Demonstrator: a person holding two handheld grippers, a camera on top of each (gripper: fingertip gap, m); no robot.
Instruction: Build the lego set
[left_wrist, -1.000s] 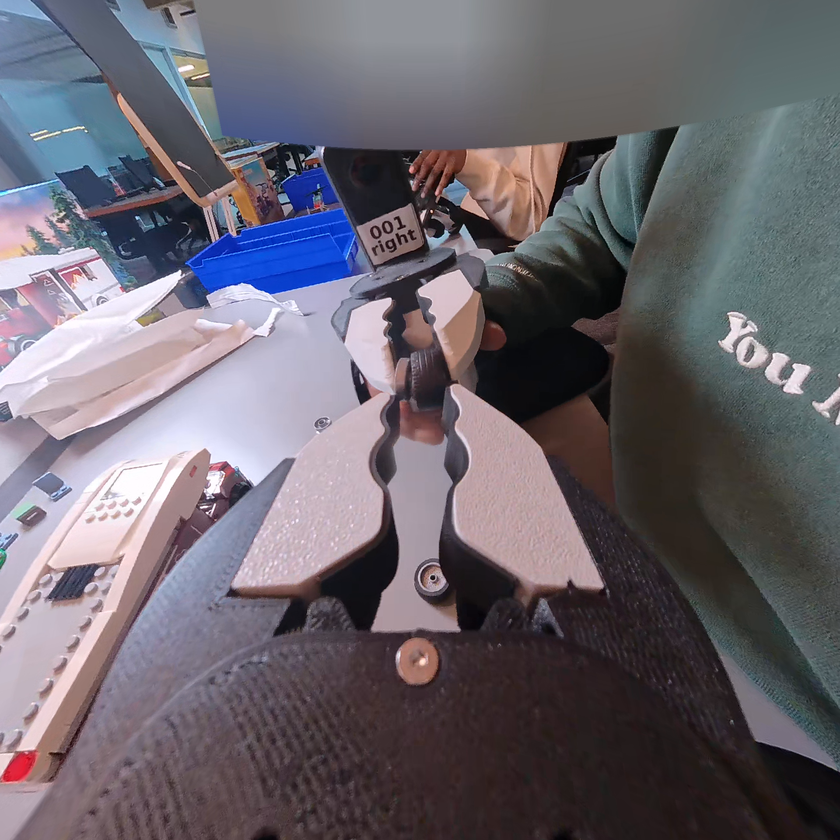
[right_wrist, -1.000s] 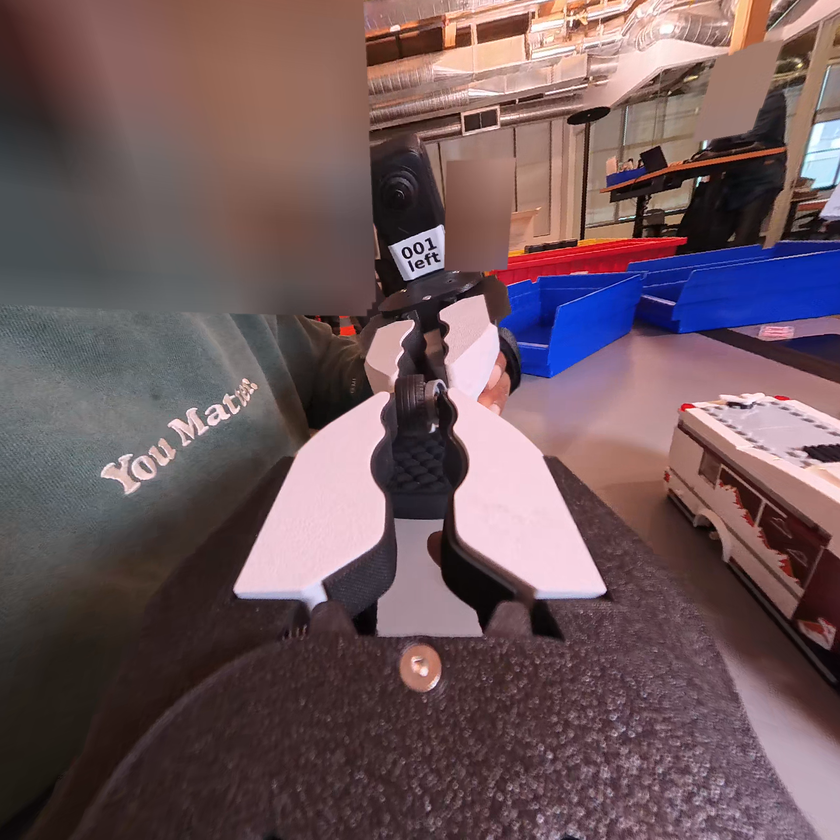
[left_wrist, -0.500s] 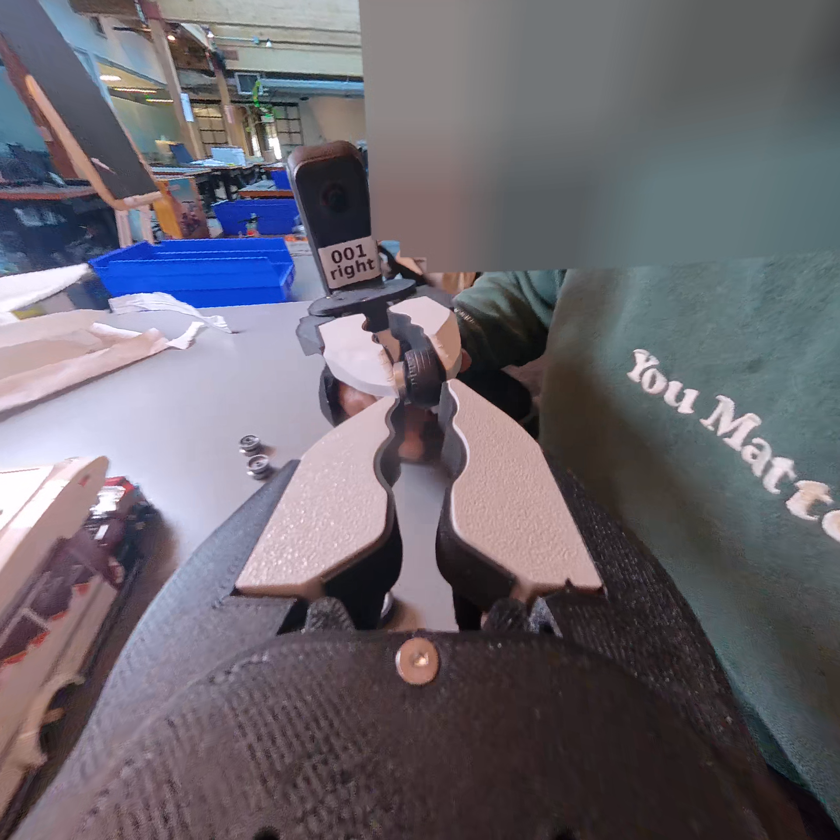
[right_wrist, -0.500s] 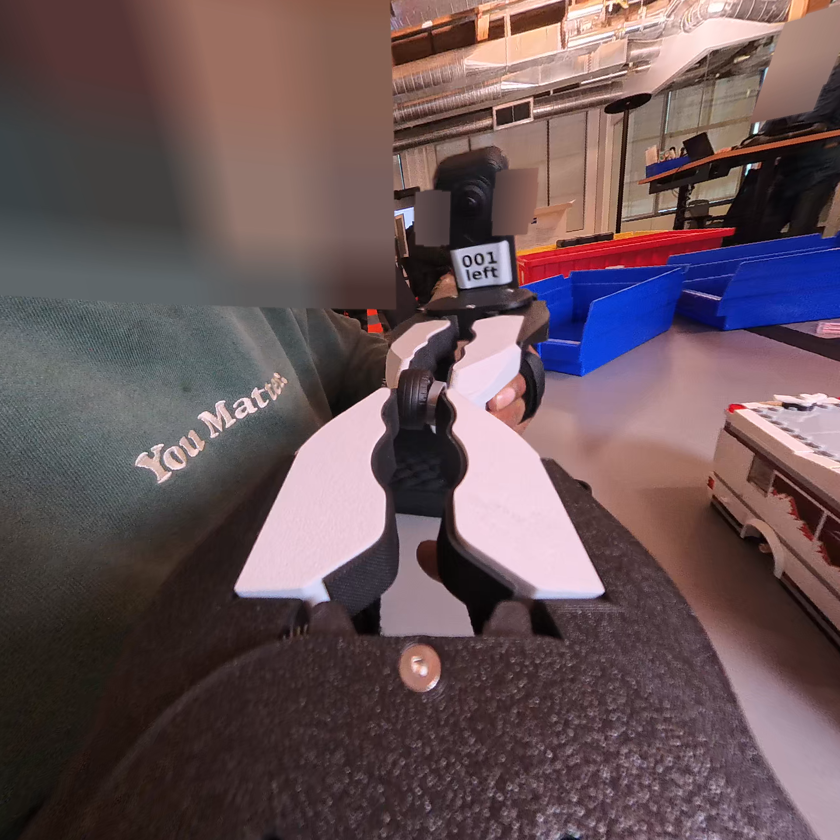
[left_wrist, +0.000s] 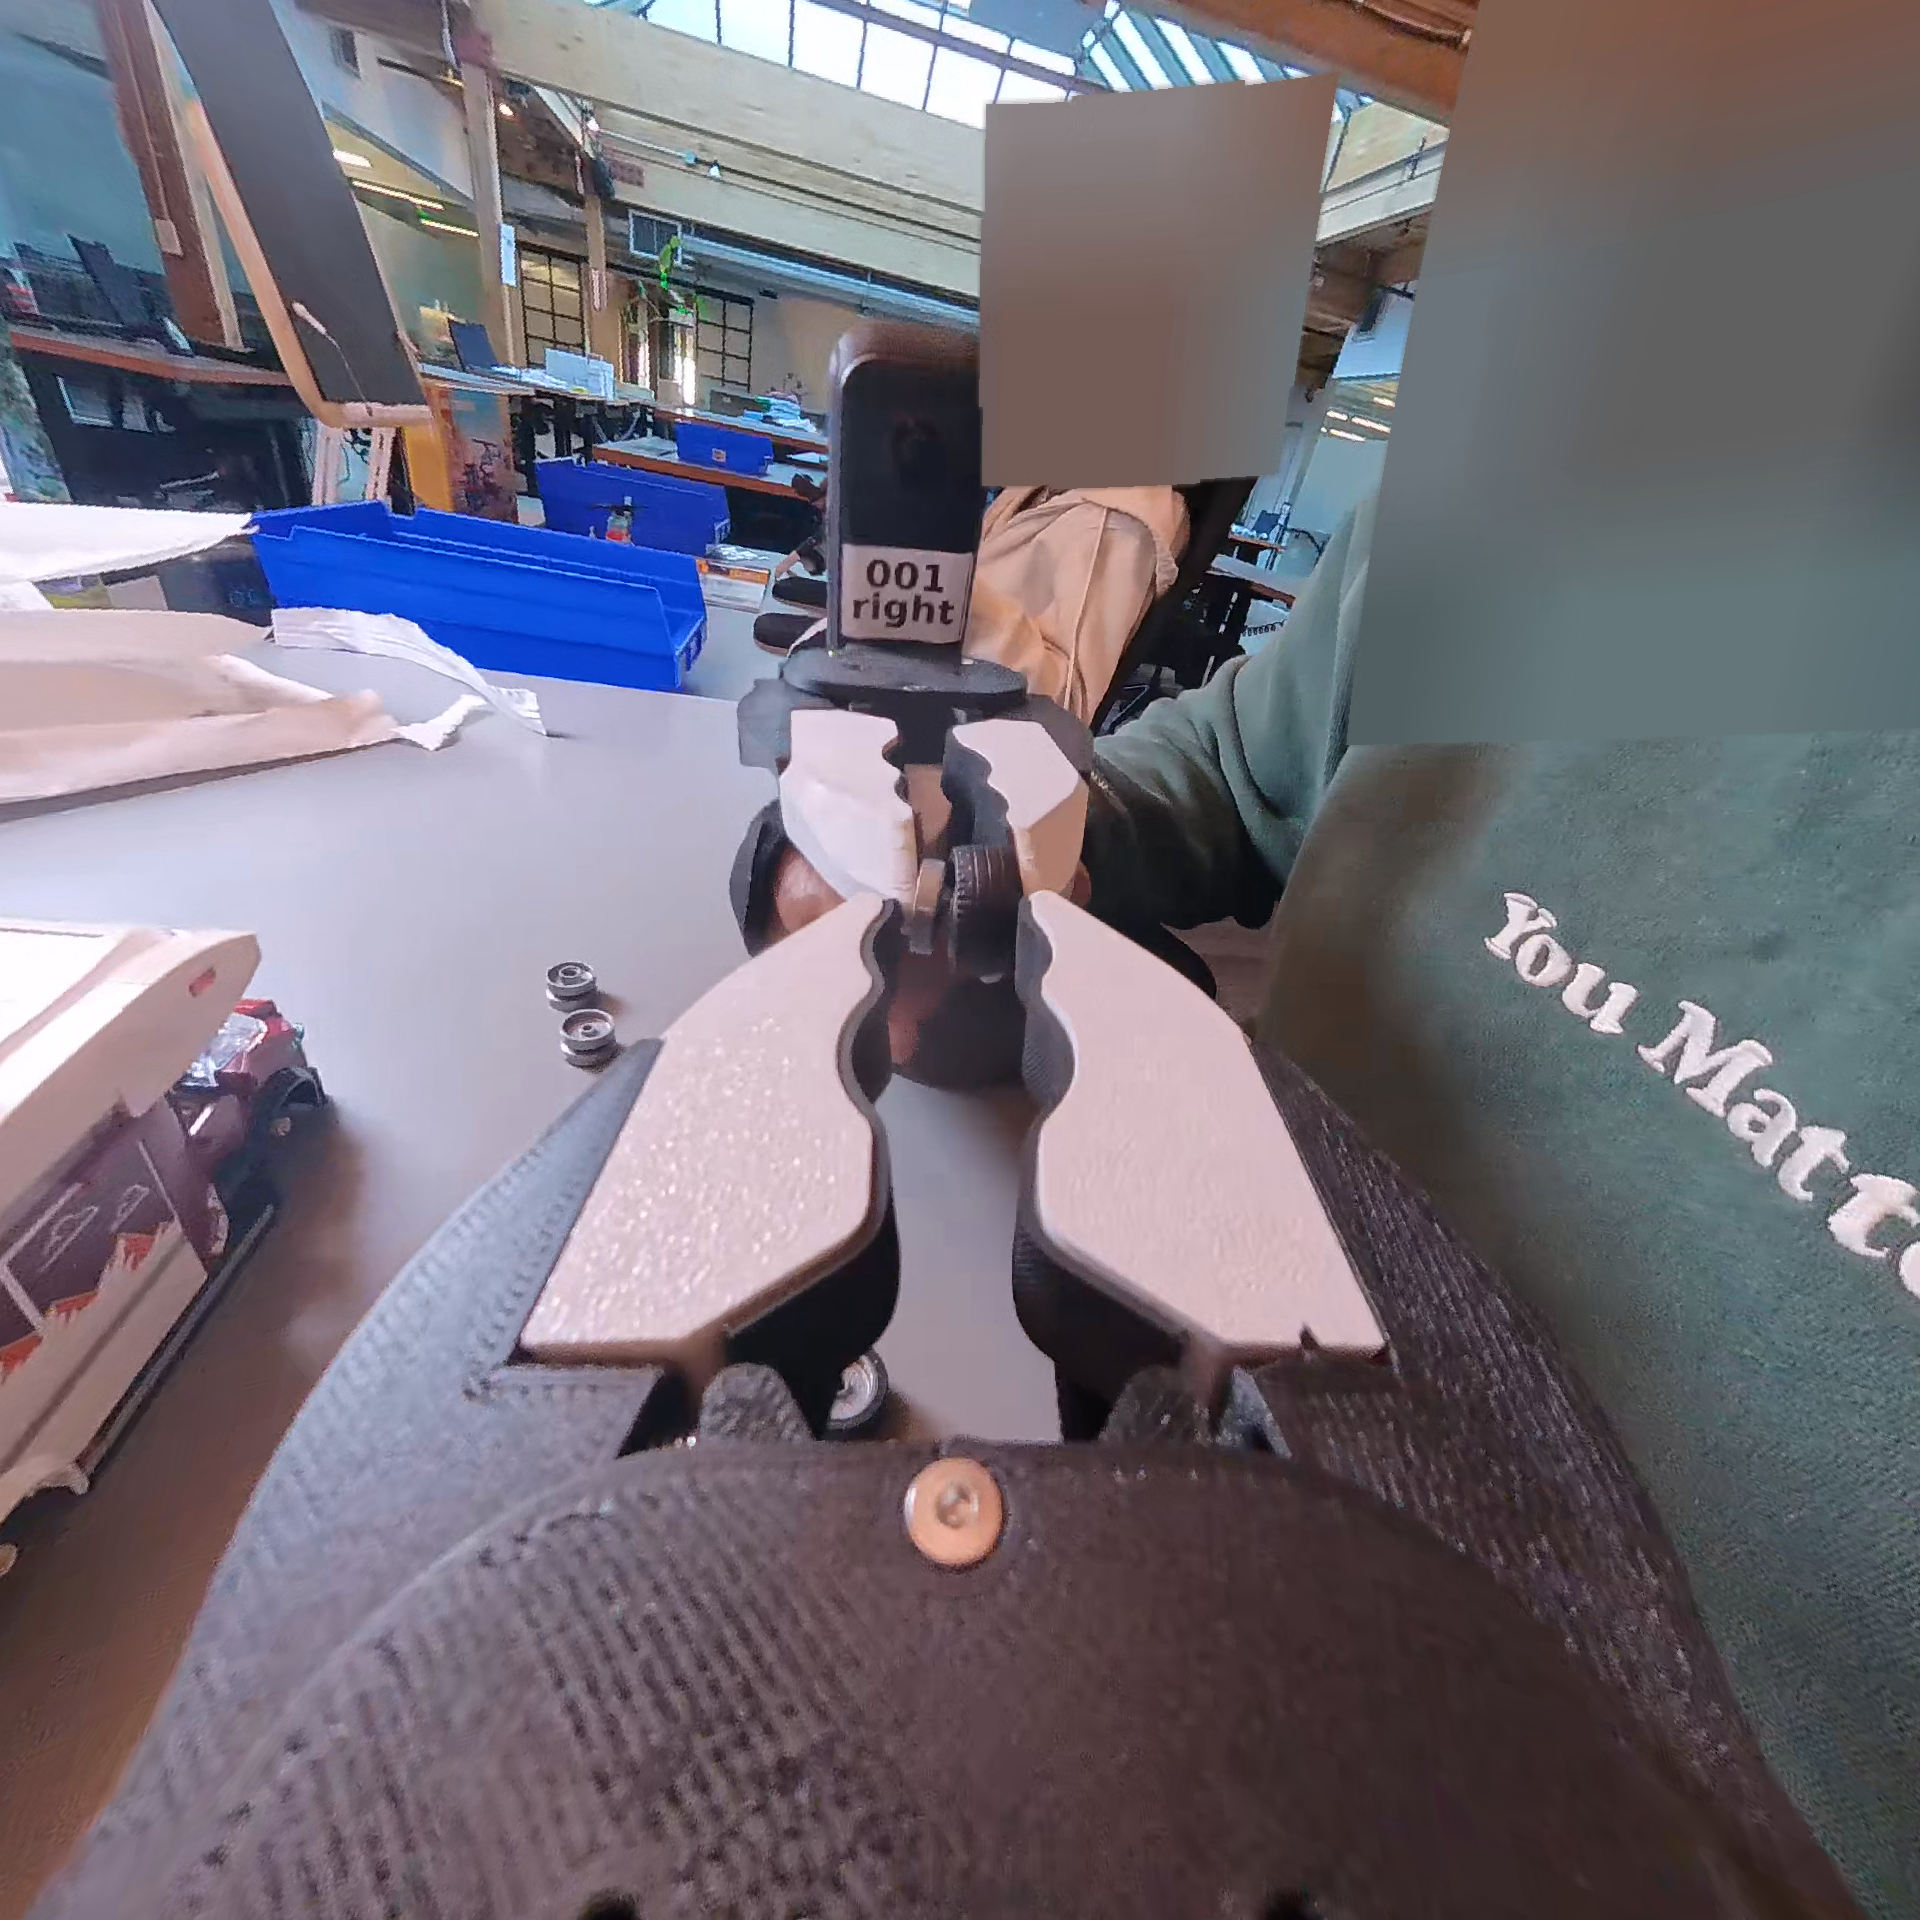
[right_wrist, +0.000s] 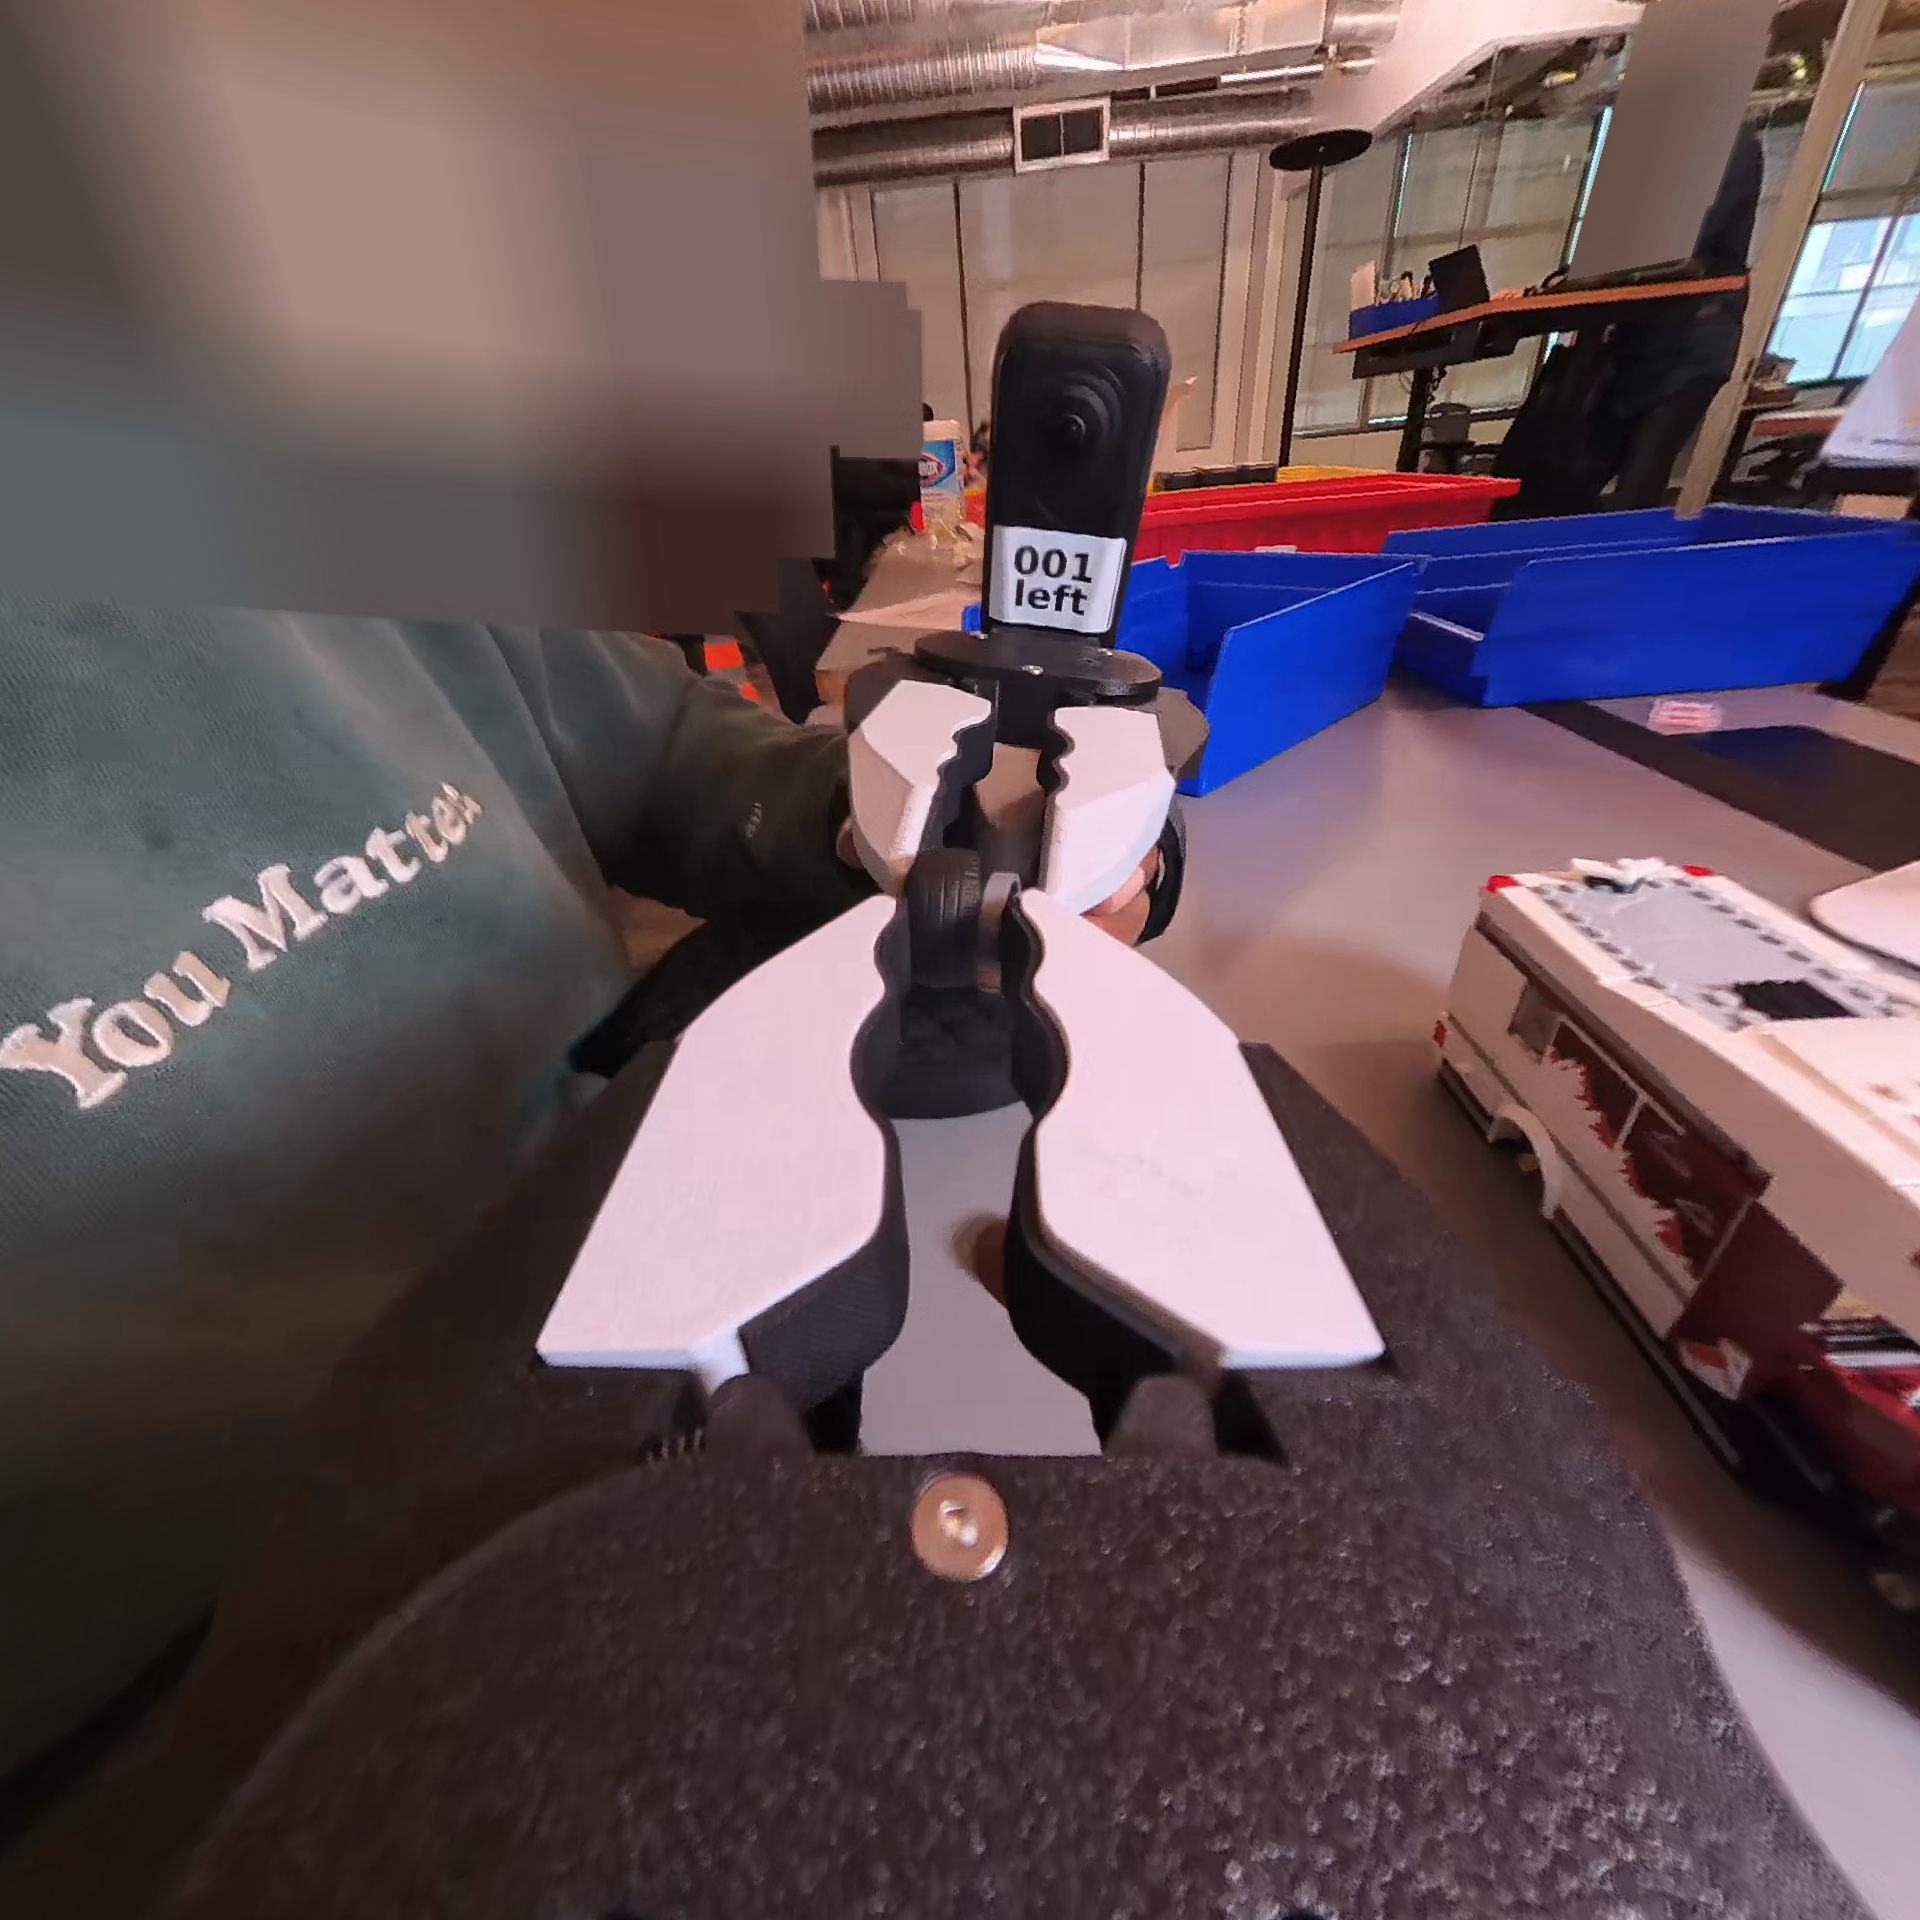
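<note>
Tip to tip, right gripper (right_wrist: 951, 920) pinches black wheel (right_wrist: 938, 899); left gripper's (left_wrist: 954, 920) jaws slightly open.

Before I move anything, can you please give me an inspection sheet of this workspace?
Surface: grey table, mostly bare.
Job's things: black tyre with grey hub; two loose wheels on the table; white and dark red toy van.
Clutter: white paper bags.
Grippers: right claw is shut on the black tyre; left claw faces it tip to tip, its jaws apart around the same tyre.
Cables: nothing seen.
Surroundings: blue bins, red bin, person in green sweatshirt close behind.
</note>
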